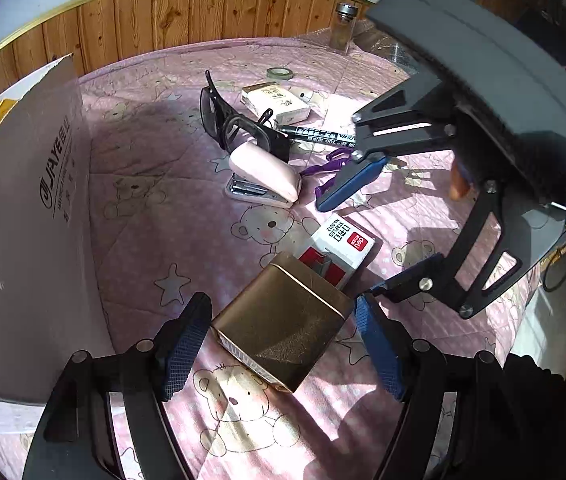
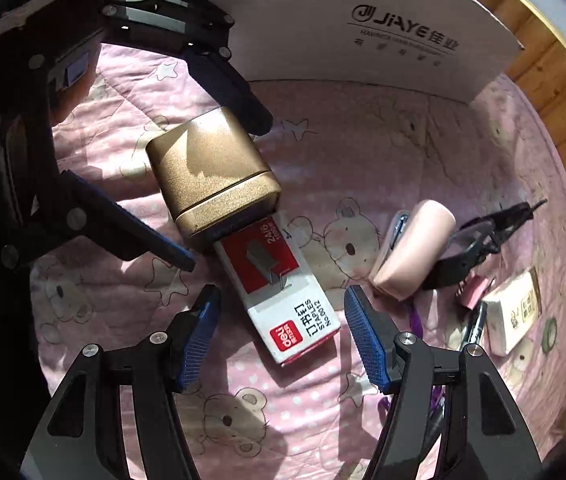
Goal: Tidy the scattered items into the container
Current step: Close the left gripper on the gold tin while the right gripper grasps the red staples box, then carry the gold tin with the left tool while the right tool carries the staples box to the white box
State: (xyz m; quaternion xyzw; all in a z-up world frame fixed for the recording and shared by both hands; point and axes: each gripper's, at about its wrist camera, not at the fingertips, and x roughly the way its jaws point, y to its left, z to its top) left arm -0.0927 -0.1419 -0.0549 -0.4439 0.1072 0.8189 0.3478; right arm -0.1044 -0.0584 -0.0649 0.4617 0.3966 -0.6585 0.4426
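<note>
A gold tin (image 1: 283,320) lies on the pink bear-print sheet, and my left gripper (image 1: 283,340) stands open astride it, a blue pad close to each side. In the right wrist view that tin (image 2: 211,168) butts against a red-and-white staple box (image 2: 291,300). My right gripper (image 2: 283,336) is open with the staple box's near end between its pads, touching neither. A tall cardboard box (image 1: 23,200) marked JIAYE stands at the left; in the right wrist view the box (image 2: 363,20) is at the top.
Further along the sheet lie a pink stapler (image 1: 263,176), black glasses (image 1: 235,124), a black marker (image 1: 315,134), a small white box (image 1: 275,100), a tape roll (image 1: 279,73) and a purple lanyard (image 1: 327,164). A glass bottle (image 1: 343,28) stands by the wooden wall.
</note>
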